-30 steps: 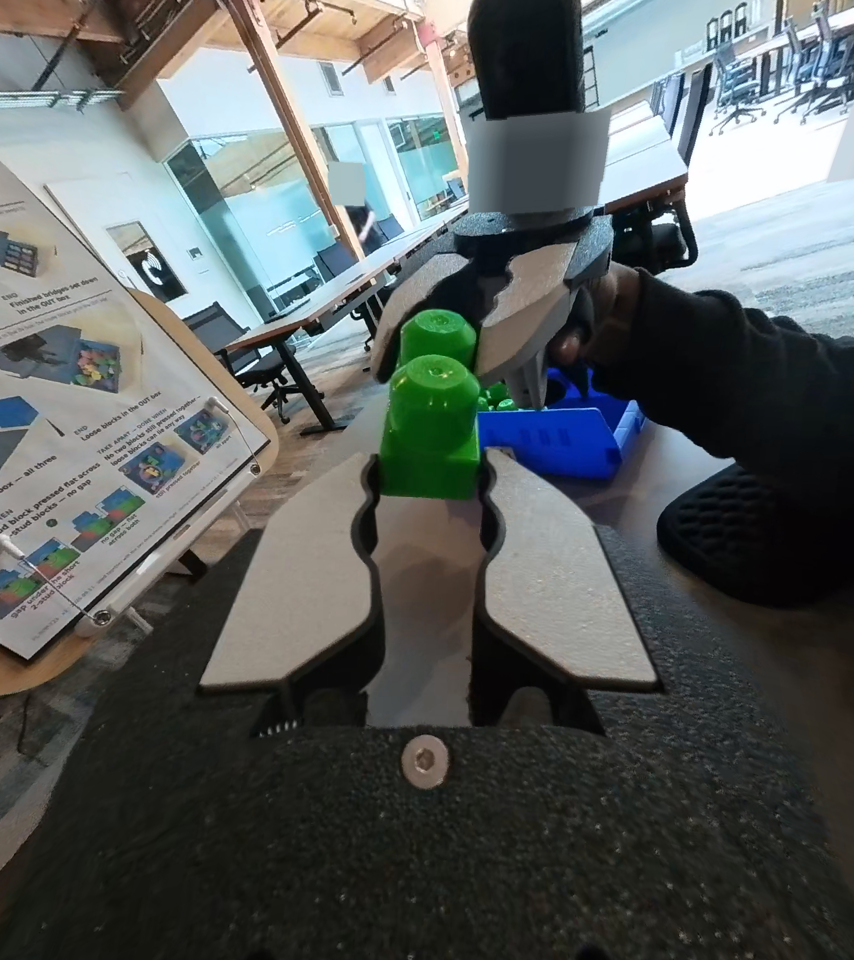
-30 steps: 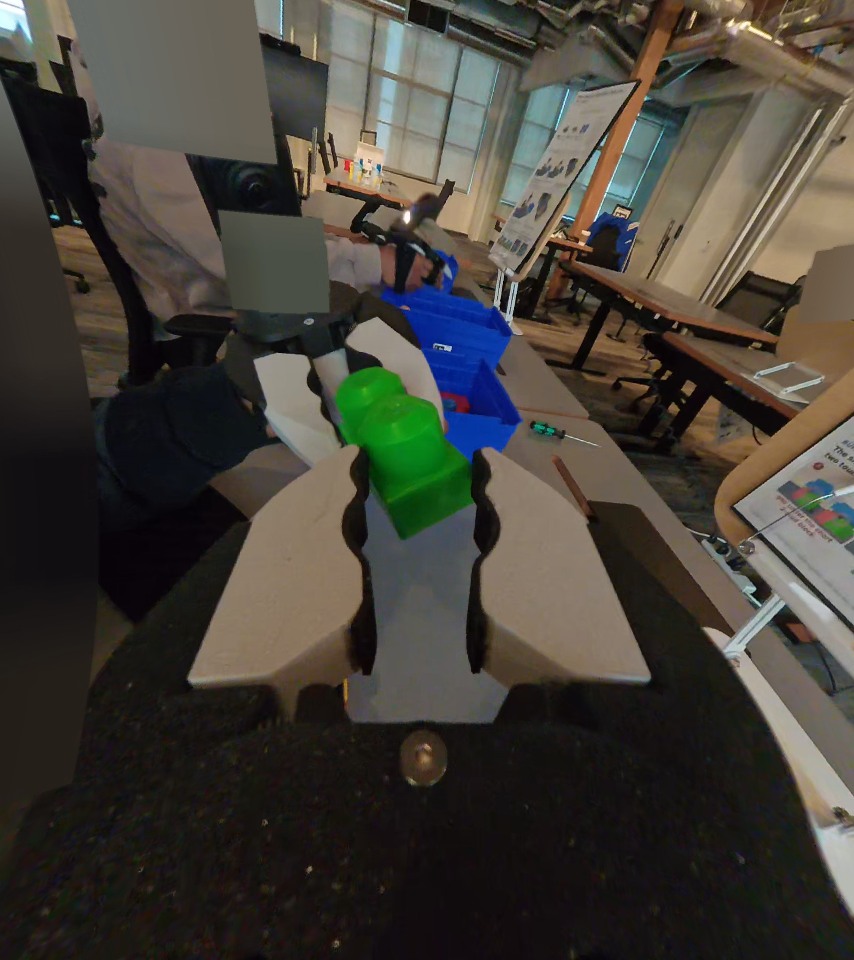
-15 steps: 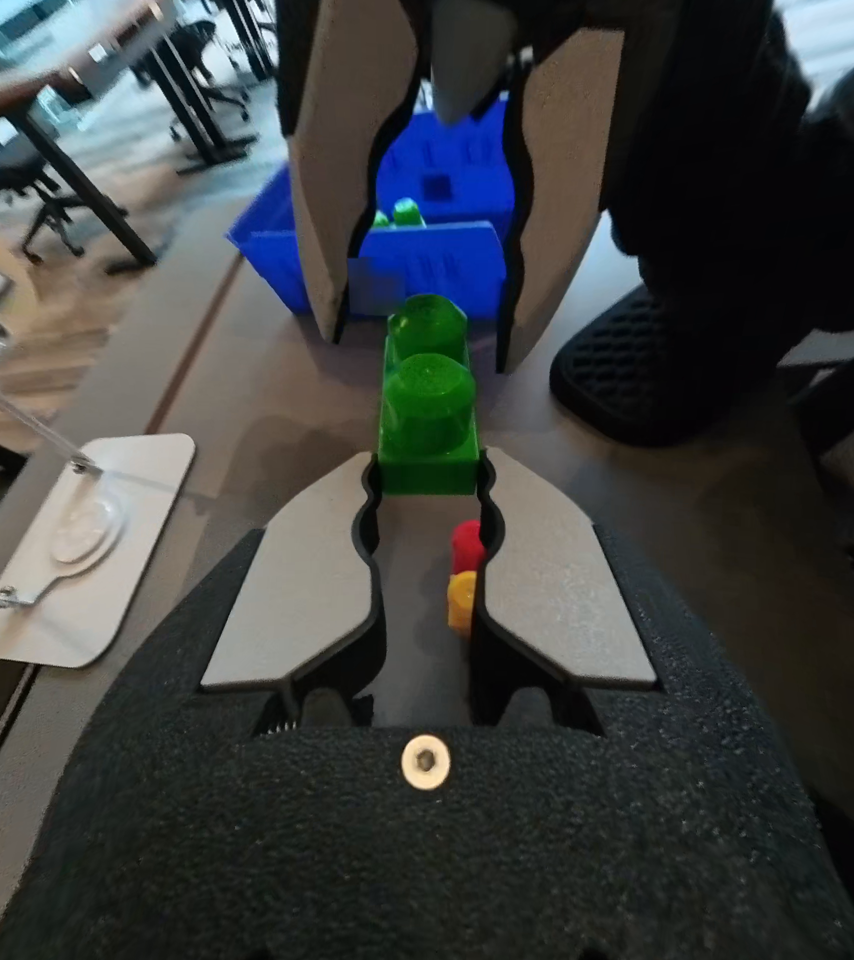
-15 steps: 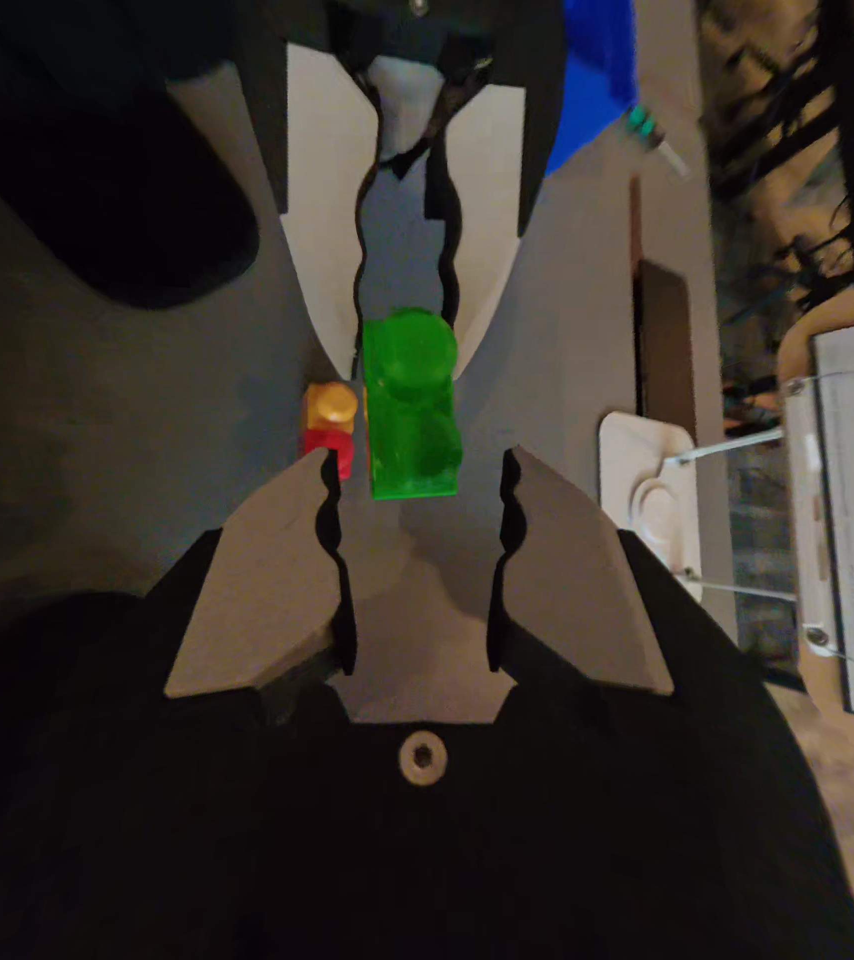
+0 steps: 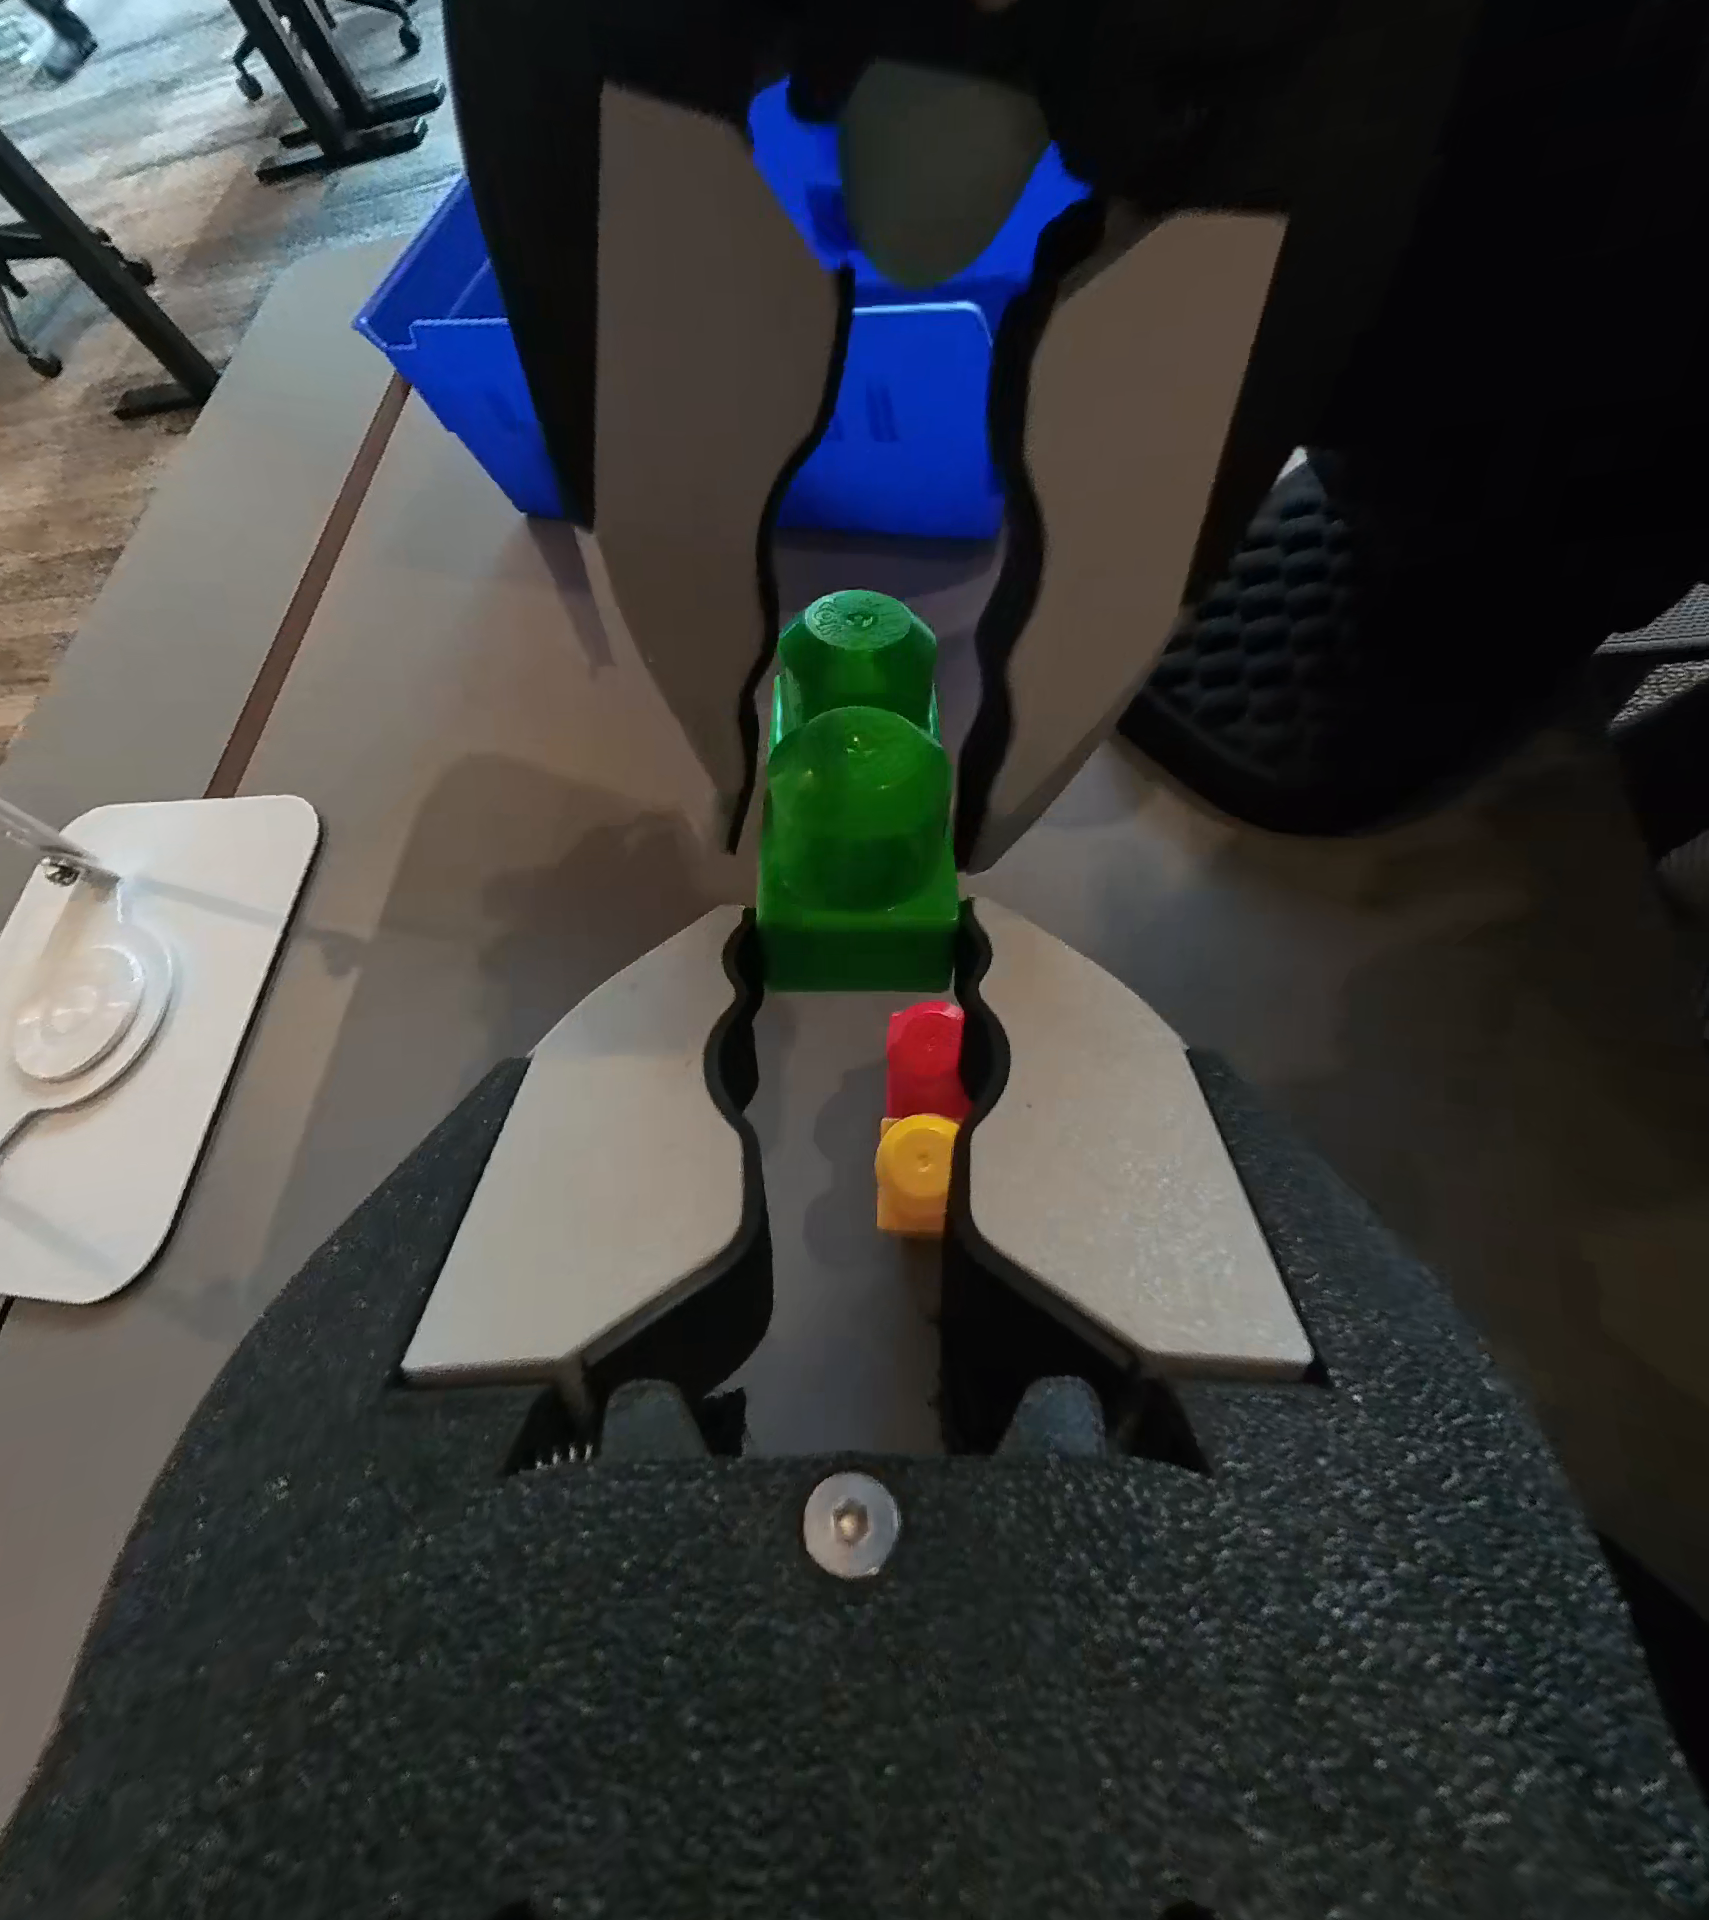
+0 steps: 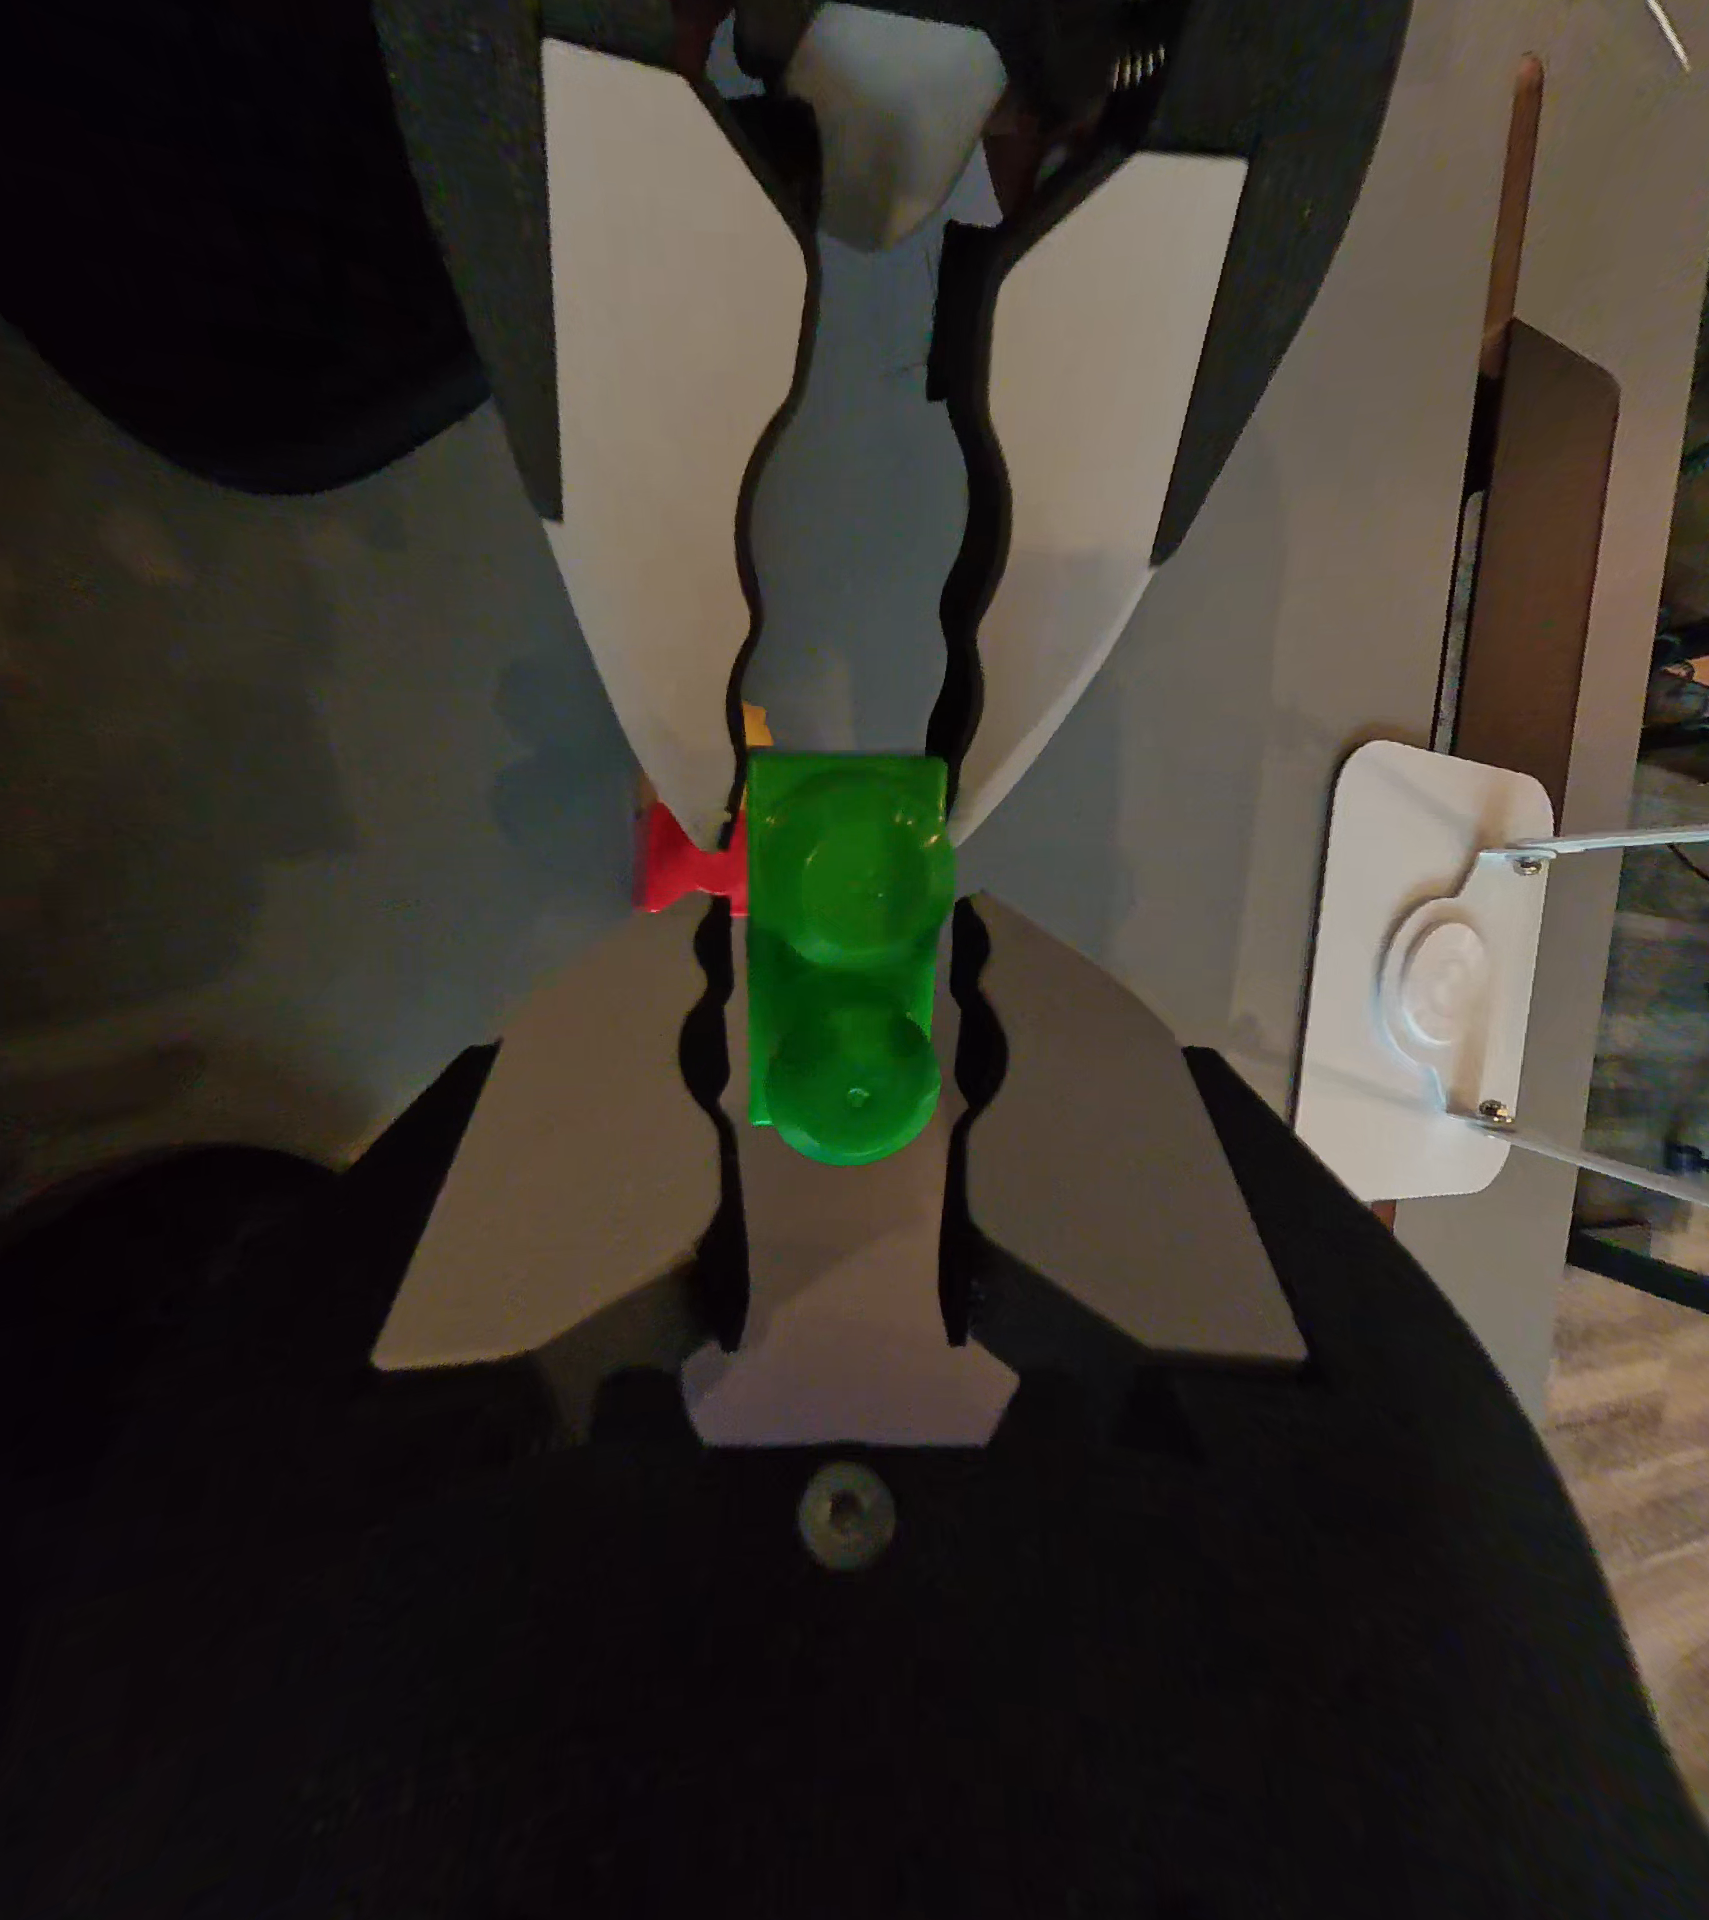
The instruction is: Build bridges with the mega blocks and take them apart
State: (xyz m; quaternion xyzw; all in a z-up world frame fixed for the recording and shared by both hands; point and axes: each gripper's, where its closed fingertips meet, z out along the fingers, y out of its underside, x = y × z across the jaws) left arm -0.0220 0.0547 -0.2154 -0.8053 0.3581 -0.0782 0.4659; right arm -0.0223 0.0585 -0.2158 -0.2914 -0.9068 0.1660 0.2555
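Observation:
A green two-stud block (image 5: 855, 831) is held above the grey table, studs up. My left gripper (image 5: 858, 935) is shut on its near end. My right gripper (image 5: 855, 844) comes in from the far side, and its fingers close on the block's sides. In the right wrist view, my right gripper (image 6: 842, 925) grips the green block (image 6: 845, 935), with my left gripper (image 6: 839, 790) opposite. A red block (image 5: 923, 1049) and a yellow block (image 5: 917, 1169) sit joined on the table below. The red block (image 6: 673, 862) also shows in the right wrist view.
A blue bin (image 5: 881, 416) stands on the table behind the grippers. The white base plate (image 5: 71, 1039) of a sign stand lies at the left and also shows in the right wrist view (image 6: 1411, 987). A dark padded armrest (image 5: 1297, 665) is at the right. The tips of both grippers are at nearly the same place. The white base plate (image 5: 71, 1039) is about 40 centimeters from both grippers' fingertips. The right camera catches it too, in the right wrist view (image 6: 1446, 957).
Both grippers tipped from level to pointing down at the table with the green block. The right gripper was open half a second ago and has closed on the block again.

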